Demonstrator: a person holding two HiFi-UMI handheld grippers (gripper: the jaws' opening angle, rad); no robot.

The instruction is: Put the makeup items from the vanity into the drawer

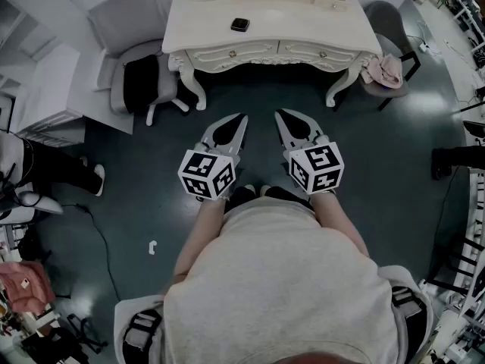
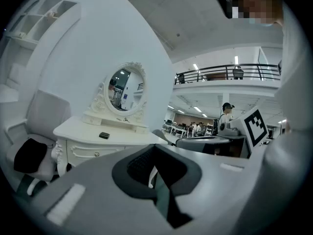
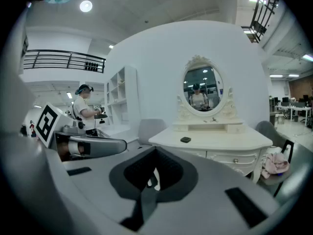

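left gripper (image 1: pixel 239 121) jaws together, empty | right gripper (image 1: pixel 280 117) likewise | dark glossy floor (image 1: pixel 261 152) open before cream carved vanity (image 1: pixel 303 29) | small black compact (image 1: pixel 240 24), possibly square, on its top

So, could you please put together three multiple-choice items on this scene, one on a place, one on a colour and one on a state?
1. Where does the small dark case lie?
A. on top of the vanity
B. on the floor
C. in an open drawer

2. What colour is the cloth on the chair at the vanity's right in the head view?
A. blue
B. pink
C. green

3. How do the jaws of the left gripper and the right gripper stand?
A. both wide apart
B. both together, empty
C. both shut on a brush

Answers: 1 A, the case sits on the cream top; 2 B, the head view shows it pink; 3 B, each gripper view shows its jaws meeting with nothing between them.
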